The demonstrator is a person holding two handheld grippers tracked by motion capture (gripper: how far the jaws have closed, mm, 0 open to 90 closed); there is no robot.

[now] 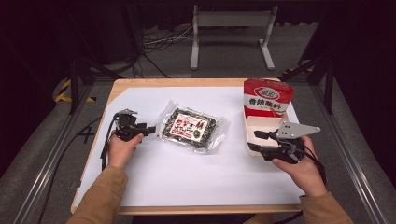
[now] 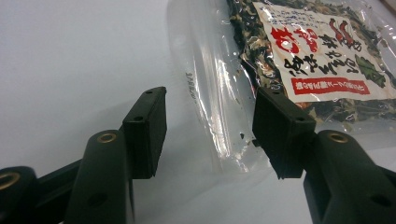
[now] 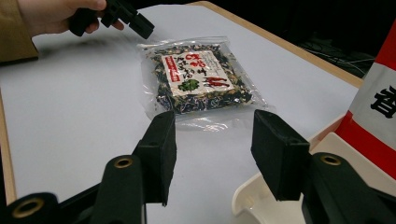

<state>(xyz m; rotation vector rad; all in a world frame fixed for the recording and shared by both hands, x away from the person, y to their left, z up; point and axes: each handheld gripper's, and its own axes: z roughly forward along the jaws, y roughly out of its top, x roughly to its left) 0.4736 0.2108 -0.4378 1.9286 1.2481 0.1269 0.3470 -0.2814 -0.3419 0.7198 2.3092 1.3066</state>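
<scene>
Clear plastic of the seaweed packet [image 2: 219, 93] is lying between the left gripper's [image 2: 208, 133] parted jaws, seemingly untouched, its long axis running toward the table's right edge.

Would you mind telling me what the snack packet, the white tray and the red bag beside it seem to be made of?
Snack packet: clear glossy plastic film, going by the glare streaks and visible contents, with a paper-like label.
White tray: probably moulded plastic; smooth rounded rim, slight sheen.
Red bag: stands upright by itself, likely printed paper or laminated film.
</scene>
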